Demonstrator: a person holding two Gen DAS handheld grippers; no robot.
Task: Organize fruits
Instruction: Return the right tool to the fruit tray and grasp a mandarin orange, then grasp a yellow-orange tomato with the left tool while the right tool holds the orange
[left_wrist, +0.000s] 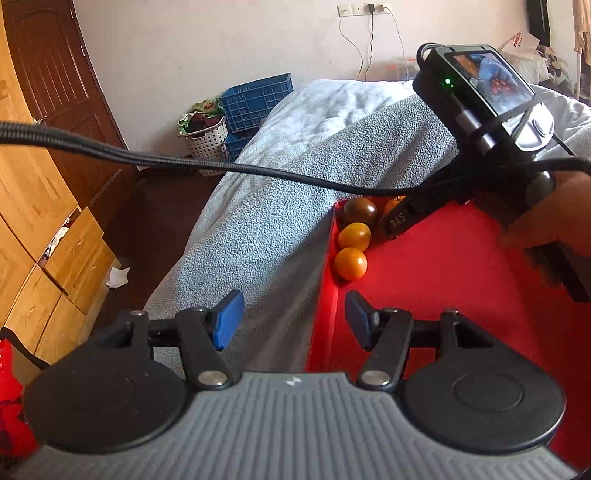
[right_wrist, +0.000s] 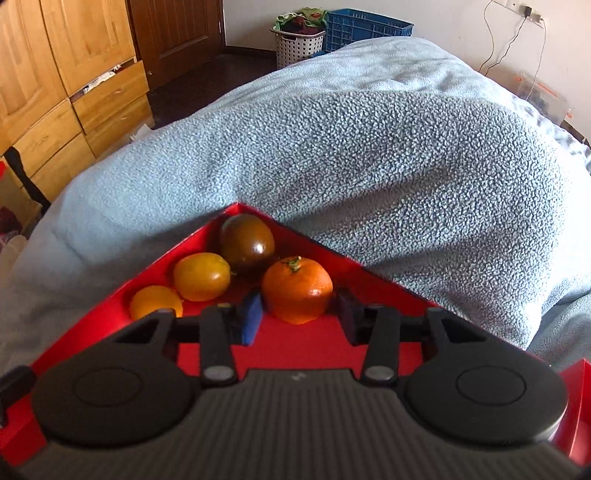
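Between the blue pads of my right hand-held gripper sits an orange, the jaws wide on either side and not clearly touching it. It rests in the corner of a red tray with a dark tomato and two yellow fruits just beside it. My left hand-held gripper hangs open and empty over the tray's edge. Around the tray lies a grey blanket on the bed.
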